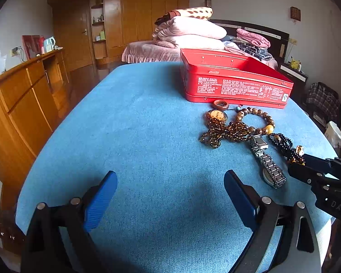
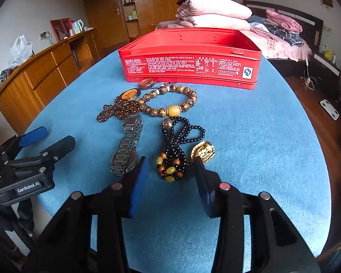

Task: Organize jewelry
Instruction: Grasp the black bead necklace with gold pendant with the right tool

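Blue pads of the right gripper [image 2: 170, 177] flank the amber end of a black bead strand [image 2: 174, 150] without pressing it; the left gripper [image 1: 170, 188] gapes over bare blue tablecloth [image 1: 136, 125]. Beyond lie a metal watch [image 2: 128, 145], wooden bracelet [image 2: 170, 101], then the open red tin [image 2: 191, 56].

The right tongs [image 2: 170, 179] straddle the black bead necklace's [image 2: 178, 136] amber cluster, pads not touching it.

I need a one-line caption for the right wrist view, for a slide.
Right gripper open around a black bead necklace on the blue tablecloth, red tin behind.
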`<state>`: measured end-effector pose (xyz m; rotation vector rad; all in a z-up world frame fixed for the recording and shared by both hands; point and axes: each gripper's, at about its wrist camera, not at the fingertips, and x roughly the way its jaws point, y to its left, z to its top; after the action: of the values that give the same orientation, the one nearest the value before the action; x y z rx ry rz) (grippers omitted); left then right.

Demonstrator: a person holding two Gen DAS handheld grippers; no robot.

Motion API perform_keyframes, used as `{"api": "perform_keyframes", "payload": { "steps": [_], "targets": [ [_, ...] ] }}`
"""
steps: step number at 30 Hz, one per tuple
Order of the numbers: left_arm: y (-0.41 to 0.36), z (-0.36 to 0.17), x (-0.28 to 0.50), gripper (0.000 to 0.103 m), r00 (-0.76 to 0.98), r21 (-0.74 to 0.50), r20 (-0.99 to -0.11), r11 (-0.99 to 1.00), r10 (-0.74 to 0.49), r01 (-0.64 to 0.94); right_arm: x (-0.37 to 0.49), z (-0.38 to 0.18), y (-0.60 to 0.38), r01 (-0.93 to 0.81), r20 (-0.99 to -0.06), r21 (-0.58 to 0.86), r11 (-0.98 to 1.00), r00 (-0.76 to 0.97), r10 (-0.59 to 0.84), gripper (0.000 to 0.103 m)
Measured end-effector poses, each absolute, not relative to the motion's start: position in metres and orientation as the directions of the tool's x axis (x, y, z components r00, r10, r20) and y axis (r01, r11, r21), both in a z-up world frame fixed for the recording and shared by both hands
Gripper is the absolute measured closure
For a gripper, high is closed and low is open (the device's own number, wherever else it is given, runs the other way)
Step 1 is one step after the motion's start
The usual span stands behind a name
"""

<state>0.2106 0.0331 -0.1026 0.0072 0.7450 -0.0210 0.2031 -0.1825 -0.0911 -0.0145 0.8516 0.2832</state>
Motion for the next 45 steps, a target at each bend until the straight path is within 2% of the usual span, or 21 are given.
{"api": "perform_keyframes", "payload": {
  "steps": [2,13,17,21,22,23,26,39,45],
  "targets": [
    [0.034,-0.103,0.211,0.010,0.733,-0.005,-0.680,1.000,-0.019,0.021,0.207,-0.092,-0.179,-0.260,-0.746,0.097,0.961,0.620,0.243,0.067],
    [0.035,-0.108,0.215,0.010,0.721,-0.008,-0.692,1.000,-0.022,0.023,0.223,-0.094,-0.173,-0.266,-0.749,0.092,0.960,0.617,0.242,0.065],
    [0.035,-0.108,0.215,0.010,0.720,-0.015,-0.694,1.000,-0.025,0.020,0.228,-0.094,-0.173,-0.262,-0.749,0.073,0.962,0.623,0.226,0.074],
    [0.033,-0.108,0.216,0.010,0.717,-0.017,-0.697,0.999,-0.031,0.027,0.236,-0.094,-0.177,-0.261,-0.750,0.120,0.958,0.608,0.259,0.072],
    [0.033,-0.108,0.217,0.010,0.716,-0.018,-0.697,0.999,-0.033,0.028,0.237,-0.094,-0.175,-0.265,-0.752,0.105,0.959,0.610,0.251,0.075],
    [0.032,-0.107,0.217,0.010,0.716,-0.018,-0.697,0.999,-0.034,0.030,0.237,-0.093,-0.174,-0.261,-0.751,0.089,0.961,0.616,0.237,0.083],
    [0.032,-0.107,0.217,0.010,0.716,-0.021,-0.697,0.999,-0.037,0.032,0.234,-0.094,-0.175,-0.261,-0.747,0.068,0.963,0.626,0.223,0.087],
    [0.023,-0.105,0.247,0.010,0.713,-0.021,-0.698,0.997,-0.066,0.071,0.212,-0.064,-0.233,-0.214,-0.684,0.227,0.950,0.659,0.312,0.088],
    [0.017,-0.101,0.265,0.010,0.697,-0.046,-0.709,0.994,-0.104,0.101,0.218,-0.061,-0.250,-0.146,-0.690,0.189,0.971,0.684,0.237,0.088]
  ]
}}
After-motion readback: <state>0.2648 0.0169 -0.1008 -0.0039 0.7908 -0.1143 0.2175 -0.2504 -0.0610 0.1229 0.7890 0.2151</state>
